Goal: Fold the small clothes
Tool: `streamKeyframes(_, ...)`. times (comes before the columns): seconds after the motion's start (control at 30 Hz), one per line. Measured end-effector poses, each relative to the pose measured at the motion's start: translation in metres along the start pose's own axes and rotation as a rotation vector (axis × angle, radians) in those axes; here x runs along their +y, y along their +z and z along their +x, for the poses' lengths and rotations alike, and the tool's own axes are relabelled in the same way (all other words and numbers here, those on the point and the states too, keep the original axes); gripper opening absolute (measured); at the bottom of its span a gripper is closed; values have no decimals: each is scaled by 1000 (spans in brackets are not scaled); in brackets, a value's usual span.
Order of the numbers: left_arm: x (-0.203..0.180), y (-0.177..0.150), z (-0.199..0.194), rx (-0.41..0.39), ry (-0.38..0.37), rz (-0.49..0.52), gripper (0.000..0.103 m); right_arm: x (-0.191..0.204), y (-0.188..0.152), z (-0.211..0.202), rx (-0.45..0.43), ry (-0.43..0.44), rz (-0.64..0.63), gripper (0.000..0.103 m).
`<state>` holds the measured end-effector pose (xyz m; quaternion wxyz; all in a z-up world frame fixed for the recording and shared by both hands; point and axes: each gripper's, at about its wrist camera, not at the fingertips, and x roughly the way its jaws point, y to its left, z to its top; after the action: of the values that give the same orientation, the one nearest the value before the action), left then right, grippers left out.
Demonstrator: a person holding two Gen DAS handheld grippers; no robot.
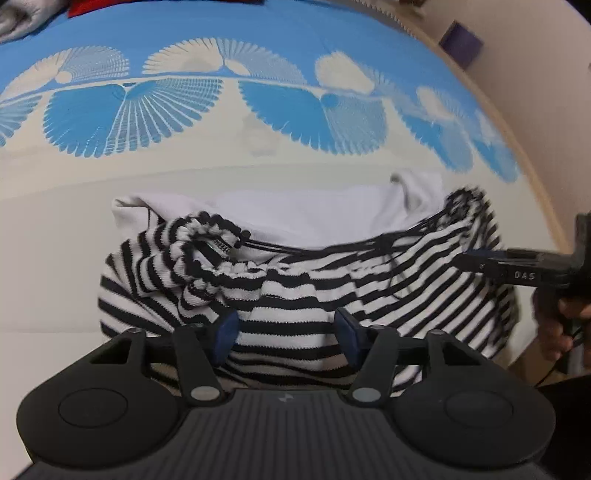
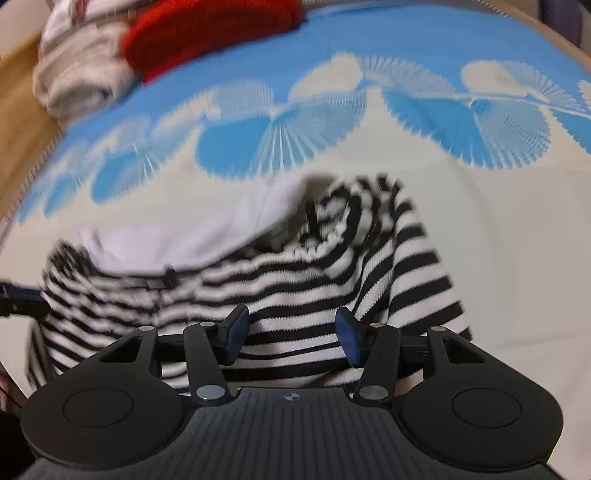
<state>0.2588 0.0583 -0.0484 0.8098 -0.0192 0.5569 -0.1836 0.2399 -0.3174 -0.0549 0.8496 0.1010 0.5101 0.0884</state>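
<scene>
A black-and-white striped small garment [image 1: 303, 291] with a white lining [image 1: 303, 210] lies crumpled on the bed; it also shows in the right wrist view [image 2: 295, 280]. My left gripper [image 1: 288, 334] is open, its blue pads wide apart just above the garment's near edge. My right gripper [image 2: 291, 338] is open too, over the garment's near edge. In the left wrist view the right gripper [image 1: 524, 267] shows at the garment's right side. In the right wrist view the left gripper's fingertip [image 2: 18, 295] shows at the garment's left side.
The bed cover [image 1: 258, 110] is cream with a blue fan pattern. A red cloth [image 2: 210, 33] and a pile of white clothes [image 2: 81, 74] lie at the far corner. The bed's edge and a wall run along the right in the left wrist view.
</scene>
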Motion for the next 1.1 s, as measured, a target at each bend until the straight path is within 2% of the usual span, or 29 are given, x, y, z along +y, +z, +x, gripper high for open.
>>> streamKeyframes(0.03, -1, 2, 6, 5, 17, 8, 20, 2, -1, 5, 13, -11, -12, 51)
streamKeyframes(0.07, -2, 5, 11, 5, 31, 18, 15, 3, -2, 6, 16, -20, -21, 45)
streamKeyframes(0.1, -1, 6, 13, -12, 42, 25, 8, 5, -1, 7, 6, -36, -28, 15)
streamKeyframes(0.13, 1, 7, 12, -39, 51, 29, 5, 5, 1, 6, -8, -44, -28, 4)
streamKeyframes(0.2, 8, 16, 3, -118, 46, -8, 4, 3, 7, -4, -71, -17, 2, 3)
streamKeyframes(0.3, 24, 28, -24, -341, 32, -119, 4, -1, 23, -25, -240, 2, 66, 2)
streamKeyframes(0.37, 26, 38, -31, -439, 50, -153, 4, -1, 33, -38, -375, 22, 94, 2)
streamKeyframes(0.4, 25, 43, -29, -456, 67, -145, 4, 0, 39, -43, -434, 30, 101, 2)
streamKeyframes(0.47, 21, 54, -13, -405, 112, -130, 4, 7, 48, -41, -488, 3, 91, 2)
streamKeyframes(0.57, 30, 67, 18, -293, 143, -173, 10, 13, 62, -9, -423, -71, 73, 3)
streamKeyframes(0.63, 45, 70, 30, -228, 117, -216, 33, 10, 69, 18, -326, -86, 83, 5)
streamKeyframes(0.67, 56, 70, 27, -230, 103, -251, 36, 8, 70, 29, -281, -97, 88, 7)
streamKeyframes(0.73, 79, 67, 9, -287, 35, -313, 40, 0, 71, 33, -242, -116, 102, 22)
streamKeyframes(0.77, 88, 64, 1, -309, 14, -328, 40, -5, 71, 25, -260, -102, 112, 26)
streamKeyframes(0.8, 97, 62, -6, -326, 12, -332, 44, -11, 71, 14, -300, -86, 115, 31)
streamKeyframes(0.83, 102, 59, -9, -332, 15, -328, 51, -18, 69, 2, -344, -95, 108, 37)
streamKeyframes(0.9, 112, 52, -10, -324, -7, -305, 56, -34, 63, -7, -373, -138, 99, 46)
streamKeyframes(0.97, 114, 50, -11, -314, -39, -267, 56, -59, 58, -3, -325, -145, 140, 46)
streamKeyframes(1.0, 117, 49, -16, -342, -62, -262, 56, -70, 54, 3, -283, -128, 172, 46)
streamKeyframes(1.1, 136, 42, -29, -421, -154, -374, 59, -83, 45, 15, -205, -81, 206, 46)
